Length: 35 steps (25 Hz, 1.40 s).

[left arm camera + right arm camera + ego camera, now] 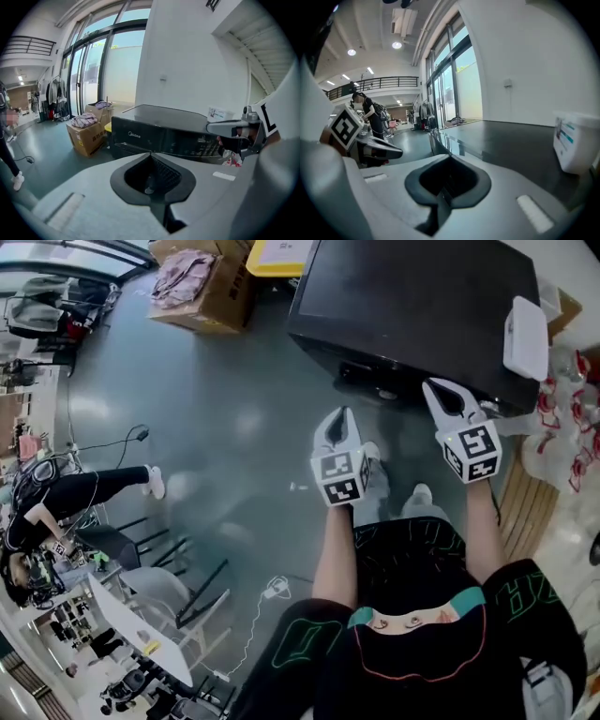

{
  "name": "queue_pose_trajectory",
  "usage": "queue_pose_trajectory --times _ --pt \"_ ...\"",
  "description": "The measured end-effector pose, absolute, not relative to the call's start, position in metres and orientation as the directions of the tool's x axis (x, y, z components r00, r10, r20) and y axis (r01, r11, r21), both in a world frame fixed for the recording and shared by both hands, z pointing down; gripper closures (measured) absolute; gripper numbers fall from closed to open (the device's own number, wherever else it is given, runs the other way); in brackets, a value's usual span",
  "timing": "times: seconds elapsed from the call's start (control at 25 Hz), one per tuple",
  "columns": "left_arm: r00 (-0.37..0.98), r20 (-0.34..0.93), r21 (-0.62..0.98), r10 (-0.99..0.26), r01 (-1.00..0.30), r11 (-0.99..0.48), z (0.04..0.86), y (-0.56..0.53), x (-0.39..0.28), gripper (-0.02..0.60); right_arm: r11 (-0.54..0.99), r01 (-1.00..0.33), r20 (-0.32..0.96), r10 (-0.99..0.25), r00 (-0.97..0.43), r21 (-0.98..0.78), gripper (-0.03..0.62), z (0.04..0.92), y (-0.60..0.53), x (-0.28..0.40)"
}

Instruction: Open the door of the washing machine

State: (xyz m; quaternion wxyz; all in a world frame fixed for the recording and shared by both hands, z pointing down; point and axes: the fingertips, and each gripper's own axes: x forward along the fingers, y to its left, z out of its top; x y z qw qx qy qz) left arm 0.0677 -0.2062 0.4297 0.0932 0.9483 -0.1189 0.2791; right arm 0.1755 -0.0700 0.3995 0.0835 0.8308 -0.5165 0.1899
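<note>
A black washing machine stands ahead of me, its flat top toward the camera and its control panel facing me in the left gripper view. My left gripper hangs shut and holds nothing, a short way in front of the machine's front face. My right gripper is also shut on nothing and sits close to the machine's front top edge, its view running along the glossy top. The machine's door is hidden below the top edge in every view.
A white box rests on the machine's right top corner. Cardboard boxes with clothes and a yellow crate sit at the machine's left. Red-and-white packets lie at the right. Chairs, a cable and people are behind left.
</note>
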Motion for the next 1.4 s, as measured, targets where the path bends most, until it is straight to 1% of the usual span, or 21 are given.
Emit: queue_pose_trajectory --times 0.16,0.4,0.52,0.68,0.72,0.76,0.88,0.96,1.0,1.08,1.12,1.16,1.4 --pt "0.795 0.6 0.1 -0.088 -0.184 -0.978 0.466 -0.24 0.087 0.57 -0.466 -0.885 0.443 -0.798 0.408 -0.024 0.591 0.414 -0.098 0.165" --pt "0.743 0.669 0.128 0.013 -0.097 -0.987 0.528 -0.258 0.098 0.569 -0.493 -0.87 0.614 -0.685 0.392 0.006 0.591 0.471 -0.095 0.159" --pt "0.711 0.699 0.107 0.078 0.004 -0.994 0.553 -0.25 0.106 0.568 -0.464 -0.884 0.694 -0.62 0.366 0.052 0.591 0.492 -0.088 0.158" --pt "0.663 0.74 0.044 0.112 0.118 -0.992 0.586 -0.248 0.118 0.566 -0.405 -0.91 0.747 -0.578 0.328 0.086 0.591 0.513 -0.096 0.157" --pt "0.659 0.744 0.035 0.111 0.128 -0.991 0.591 -0.251 0.121 0.566 -0.391 -0.916 0.759 -0.571 0.314 0.086 0.558 0.517 -0.098 0.156" --pt "0.66 0.743 0.027 0.107 0.13 -0.991 0.594 -0.255 0.125 0.566 -0.375 -0.923 0.767 -0.566 0.302 0.087 0.541 0.52 -0.101 0.155" --pt "0.656 0.747 0.008 0.112 0.159 -0.987 0.601 -0.264 0.139 0.561 -0.326 -0.939 0.785 -0.55 0.285 0.112 0.518 0.527 -0.11 0.153" --pt "0.625 0.767 -0.006 0.147 0.236 -0.972 0.611 -0.26 0.143 0.495 -0.301 -0.944 0.803 -0.525 0.284 0.137 0.504 0.532 -0.111 0.152" --pt "0.611 0.774 -0.015 0.167 0.281 -0.96 0.616 -0.258 0.143 0.464 -0.289 -0.945 0.812 -0.509 0.285 0.151 0.484 0.534 -0.11 0.152" --pt "0.597 0.778 -0.036 0.196 0.354 -0.935 0.623 -0.256 0.144 0.454 -0.26 -0.948 0.83 -0.474 0.293 0.186 0.471 0.54 -0.108 0.152" --pt "0.586 0.785 -0.049 0.199 0.379 -0.924 0.627 -0.257 0.143 0.431 -0.244 -0.948 0.839 -0.455 0.297 0.204 0.471 0.543 -0.108 0.153" --pt "0.57 0.797 -0.059 0.199 0.401 -0.914 0.632 -0.26 0.142 0.422 -0.226 -0.949 0.847 -0.438 0.3 0.219 0.471 0.546 -0.109 0.153" --pt "0.491 0.842 -0.127 0.221 0.58 -0.805 0.659 -0.256 0.144 0.4 -0.14 -0.945 0.878 -0.348 0.328 0.297 0.471 0.563 -0.112 0.156"
